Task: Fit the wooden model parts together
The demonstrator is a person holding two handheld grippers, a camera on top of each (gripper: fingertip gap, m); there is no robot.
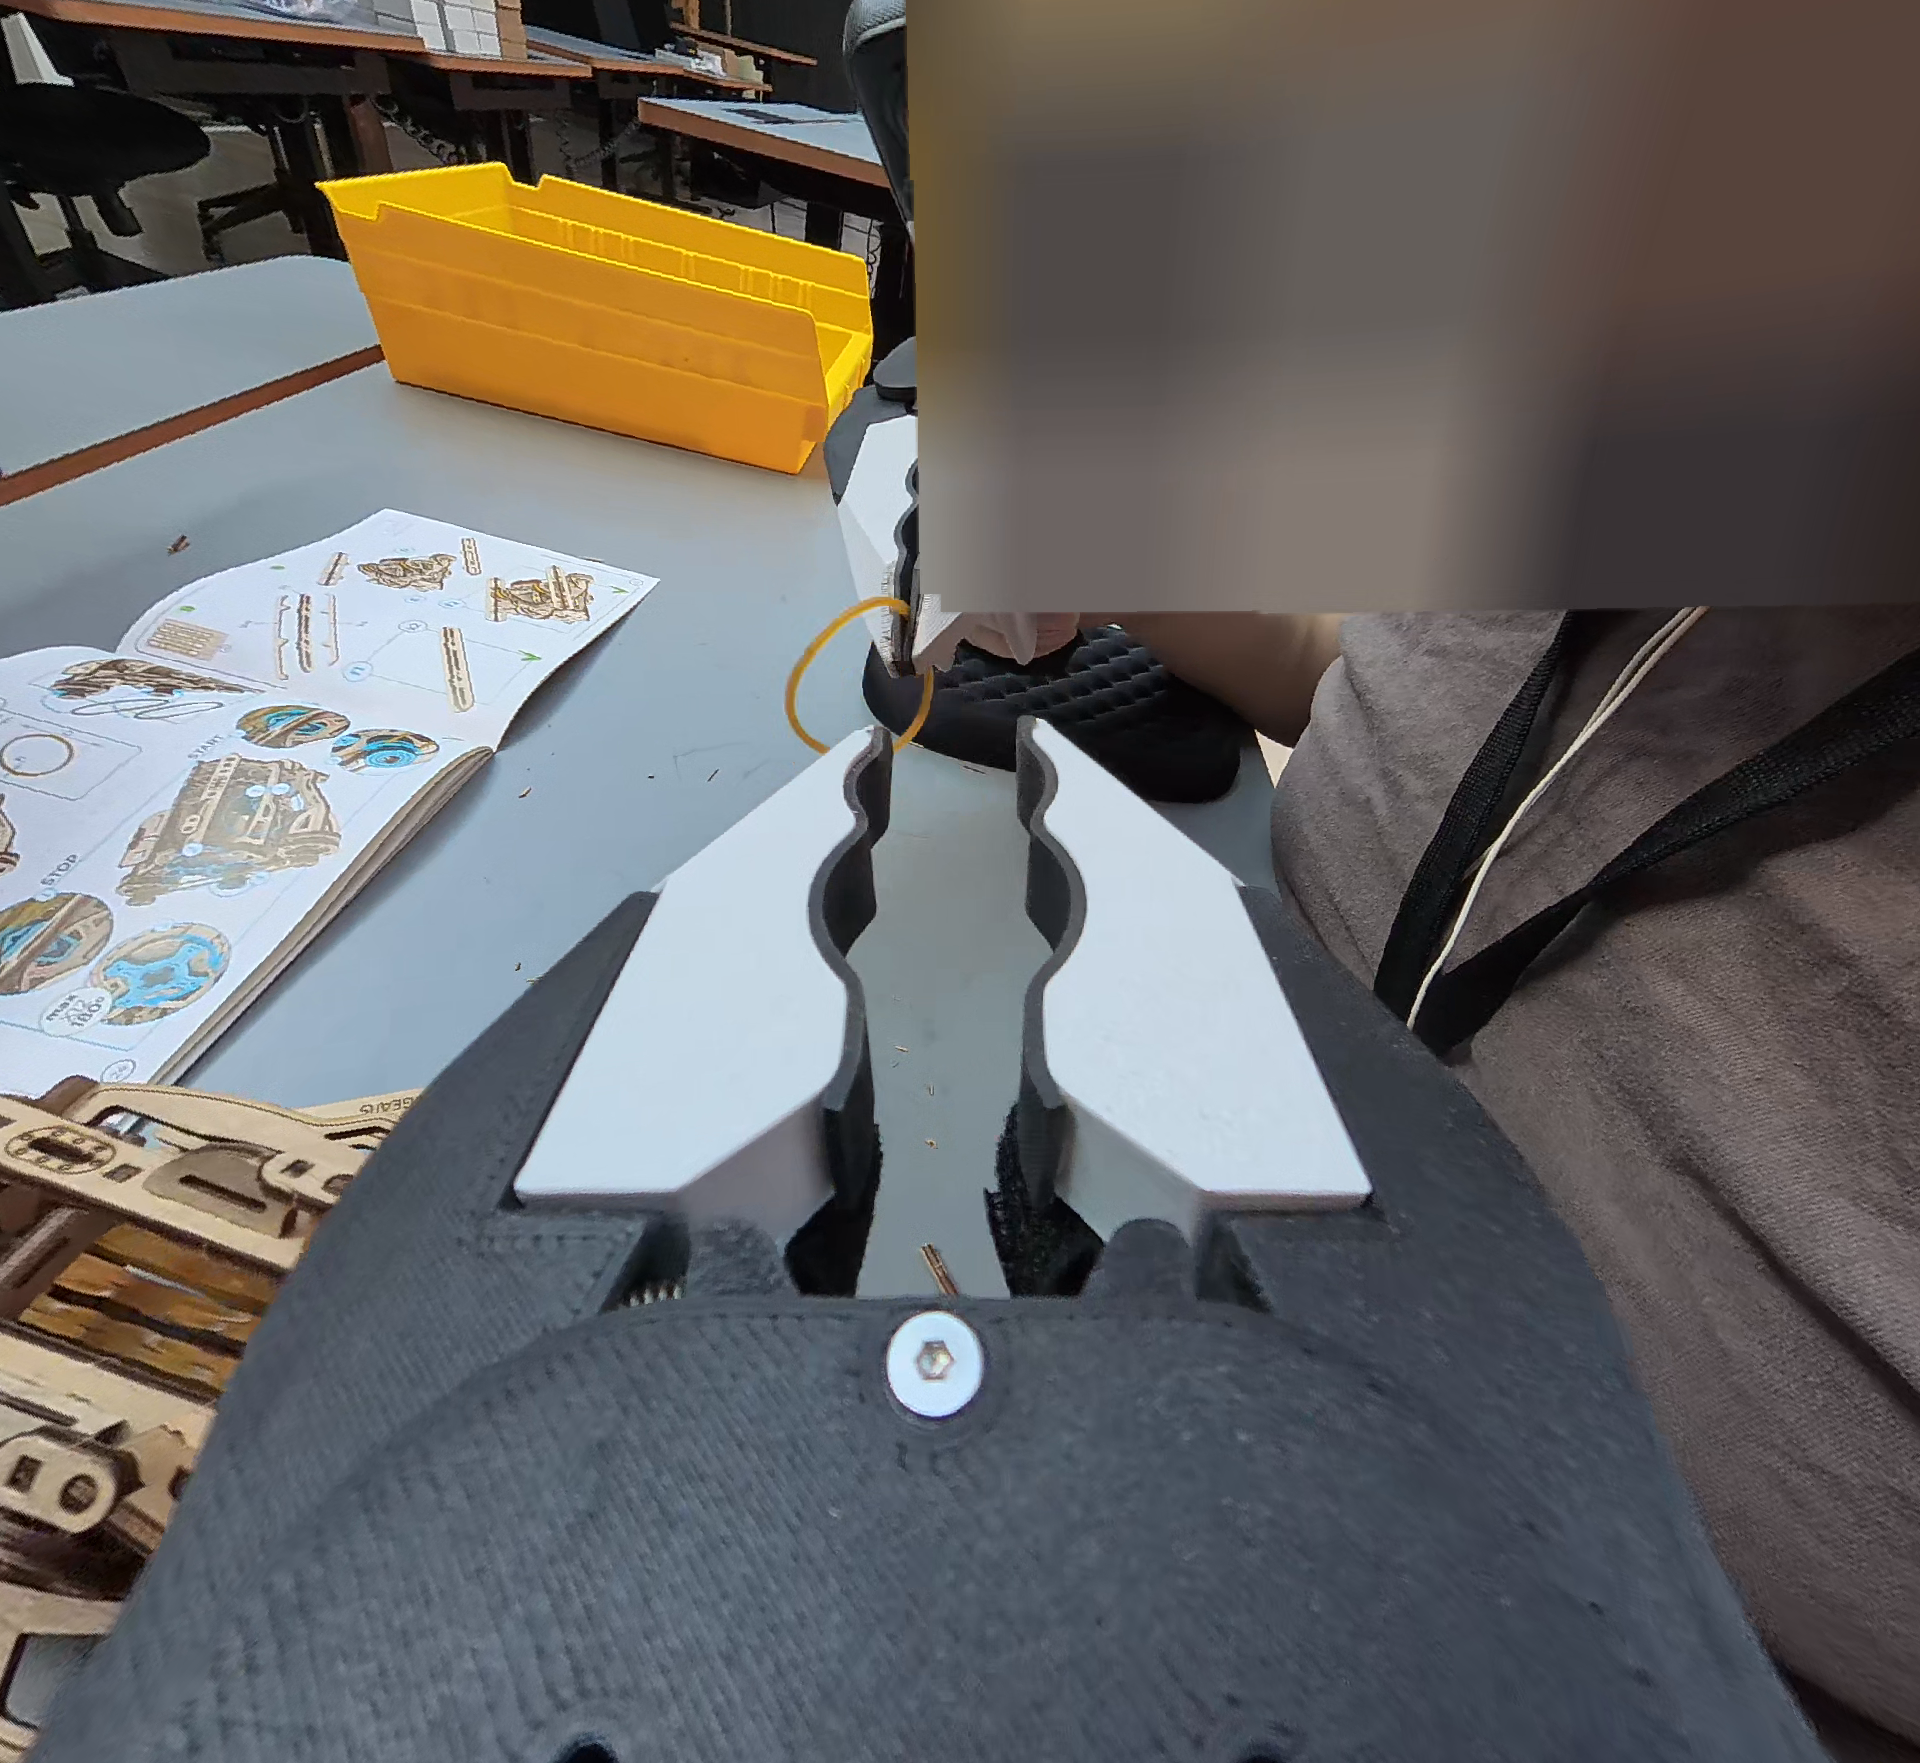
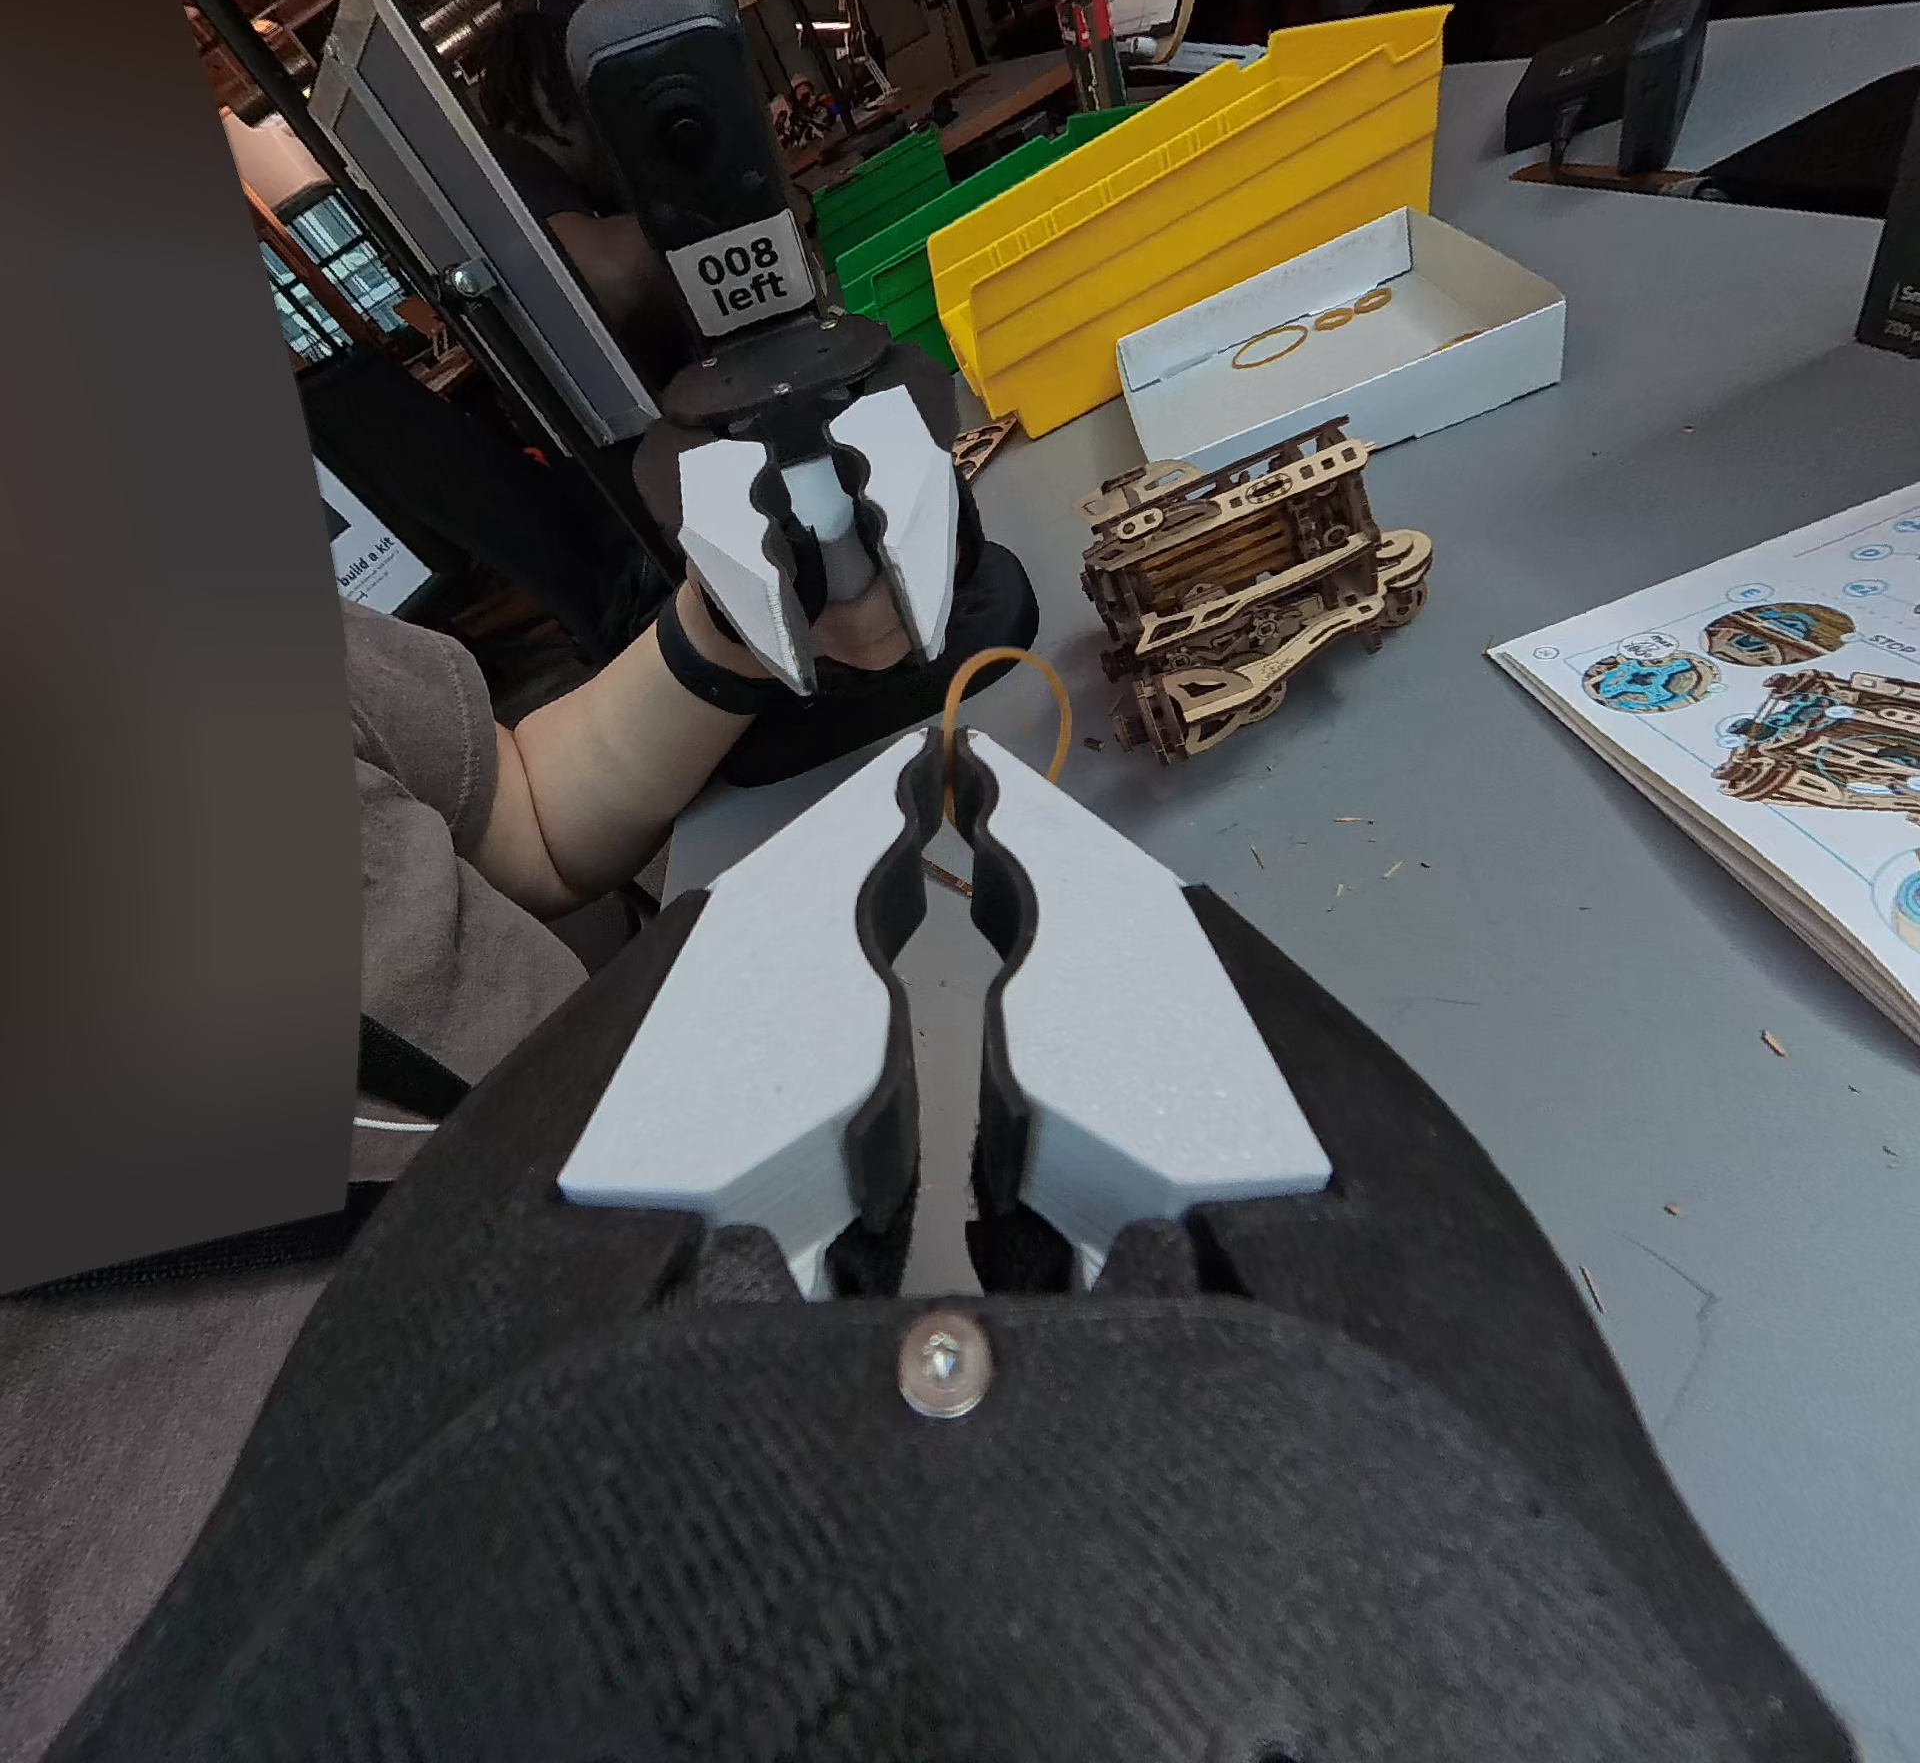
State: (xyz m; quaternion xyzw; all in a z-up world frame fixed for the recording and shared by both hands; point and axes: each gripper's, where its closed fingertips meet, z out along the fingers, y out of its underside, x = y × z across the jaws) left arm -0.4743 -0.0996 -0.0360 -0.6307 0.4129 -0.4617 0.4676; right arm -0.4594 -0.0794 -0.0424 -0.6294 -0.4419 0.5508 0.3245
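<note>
My right gripper is shut on a thin yellow rubber band, whose loop sticks out past the fingertips above the grey table. The left wrist view shows the same: the right gripper pinches the band. My left gripper is open with nothing between its fingers. It faces the right gripper close to the band, and it also shows in the right wrist view. The wooden model lies on the table to the right of the band. Part of the model shows at the lower left of the left wrist view.
An open instruction booklet lies on the table. A yellow bin, a green bin and a white box with more rubber bands stand behind the model. A black pad and the person's arm are close by. My left and right fingertips are right by each other.
</note>
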